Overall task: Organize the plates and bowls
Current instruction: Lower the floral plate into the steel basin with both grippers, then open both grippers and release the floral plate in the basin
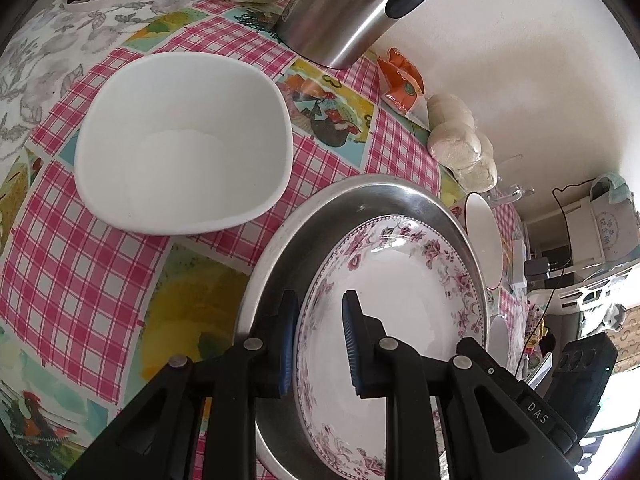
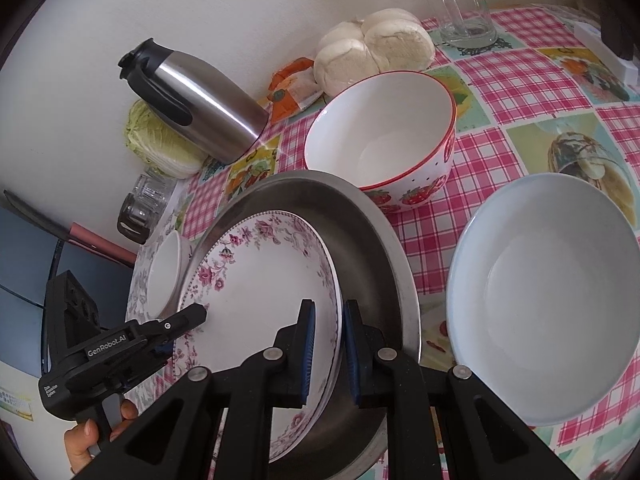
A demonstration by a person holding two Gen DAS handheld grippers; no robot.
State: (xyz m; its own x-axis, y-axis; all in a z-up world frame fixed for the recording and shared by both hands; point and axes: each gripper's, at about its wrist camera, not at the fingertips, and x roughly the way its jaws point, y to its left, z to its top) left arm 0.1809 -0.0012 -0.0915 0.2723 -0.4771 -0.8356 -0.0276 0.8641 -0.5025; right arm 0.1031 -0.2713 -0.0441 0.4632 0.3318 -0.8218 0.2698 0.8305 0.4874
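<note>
Plate [image 2: 256,280], white with pink floral rim, clamped by both grippers' jaws.

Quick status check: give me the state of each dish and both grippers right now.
Floral plate: tilted inside the steel pan, gripped on both rims.
Steel pan: on the table, holding the plate.
White square bowl: upright, empty.
Strawberry bowl: upright, empty.
Pale blue bowl: upright, empty.
Left gripper: shut on plate.
Right gripper: shut on plate.
</note>
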